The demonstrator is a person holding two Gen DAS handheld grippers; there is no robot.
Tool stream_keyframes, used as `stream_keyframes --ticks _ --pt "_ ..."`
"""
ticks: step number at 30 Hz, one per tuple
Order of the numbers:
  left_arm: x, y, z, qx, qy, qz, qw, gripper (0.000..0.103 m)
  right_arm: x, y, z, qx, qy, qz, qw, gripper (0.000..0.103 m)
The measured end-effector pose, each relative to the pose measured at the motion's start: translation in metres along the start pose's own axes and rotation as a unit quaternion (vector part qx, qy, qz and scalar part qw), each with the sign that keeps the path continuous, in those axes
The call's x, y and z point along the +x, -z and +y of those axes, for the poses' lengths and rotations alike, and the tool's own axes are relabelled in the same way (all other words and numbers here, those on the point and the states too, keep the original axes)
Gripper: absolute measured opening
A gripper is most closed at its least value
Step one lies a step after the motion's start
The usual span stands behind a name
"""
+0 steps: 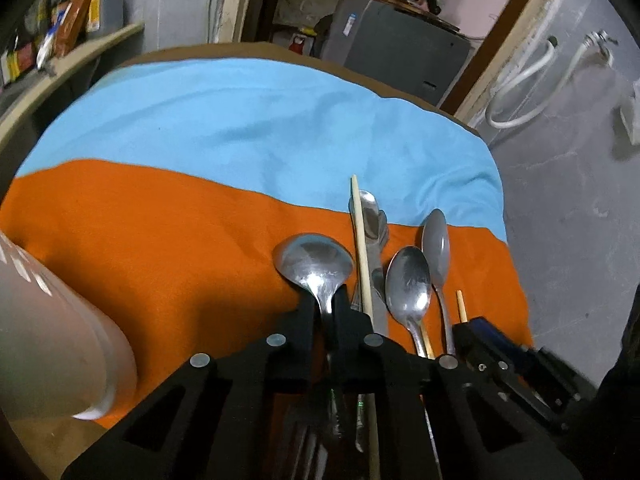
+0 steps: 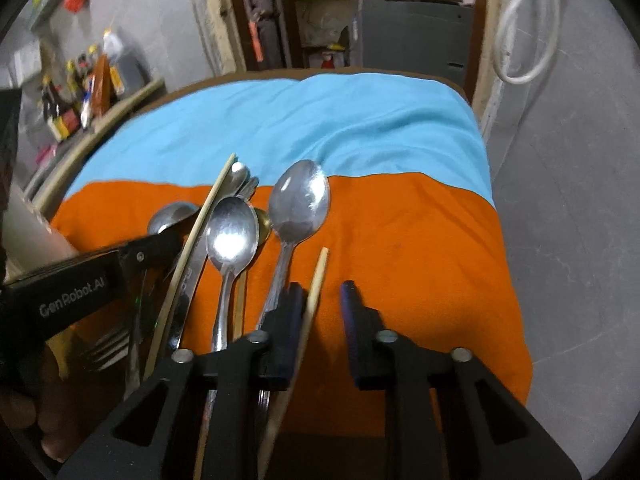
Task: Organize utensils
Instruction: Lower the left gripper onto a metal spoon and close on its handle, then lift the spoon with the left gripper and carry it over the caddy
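My left gripper (image 1: 325,300) is shut on the handle of a large steel spoon (image 1: 314,260), whose bowl sticks out past the fingertips over the orange cloth (image 1: 160,260). My right gripper (image 2: 322,292) stands open just above the cloth; a short wooden chopstick (image 2: 317,284) lies between its fingers, against the left one and apart from the right one. Beside it lie two steel spoons (image 2: 299,204) (image 2: 232,232), a long chopstick (image 2: 200,232) and a knife (image 2: 192,276). The left gripper (image 2: 152,248) shows at the left with the large spoon (image 2: 172,216).
A beige slotted container (image 1: 52,340) stands at the left edge of the table. Forks (image 2: 108,352) lie near the front edge. The blue cloth (image 1: 240,120) covers the far half. A shelf with bottles (image 2: 80,100) is at the left, a grey cabinet (image 1: 400,48) behind.
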State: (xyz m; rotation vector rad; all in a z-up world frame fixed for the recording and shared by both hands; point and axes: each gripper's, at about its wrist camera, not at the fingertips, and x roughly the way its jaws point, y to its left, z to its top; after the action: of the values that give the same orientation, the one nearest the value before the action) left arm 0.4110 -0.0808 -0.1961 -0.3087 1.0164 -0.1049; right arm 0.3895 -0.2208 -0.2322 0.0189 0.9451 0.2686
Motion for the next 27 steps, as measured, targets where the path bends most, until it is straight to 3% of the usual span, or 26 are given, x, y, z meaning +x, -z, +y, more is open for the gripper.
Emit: stream_keyframes --ticks 8,27 --pt "-0.014 0.009 0.004 -0.013 0.023 -0.007 0.9996 0.003 -0.010 0.009 -0.023 0.072 -0.069 -0.010 0.995 0.003" --pt "-0.071 0.045 -0.017 0.071 0.064 -0.100 0.9904 0.000 -0.061 0.025 -0.012 0.082 -0.091 -0.108 0.987 0.003"
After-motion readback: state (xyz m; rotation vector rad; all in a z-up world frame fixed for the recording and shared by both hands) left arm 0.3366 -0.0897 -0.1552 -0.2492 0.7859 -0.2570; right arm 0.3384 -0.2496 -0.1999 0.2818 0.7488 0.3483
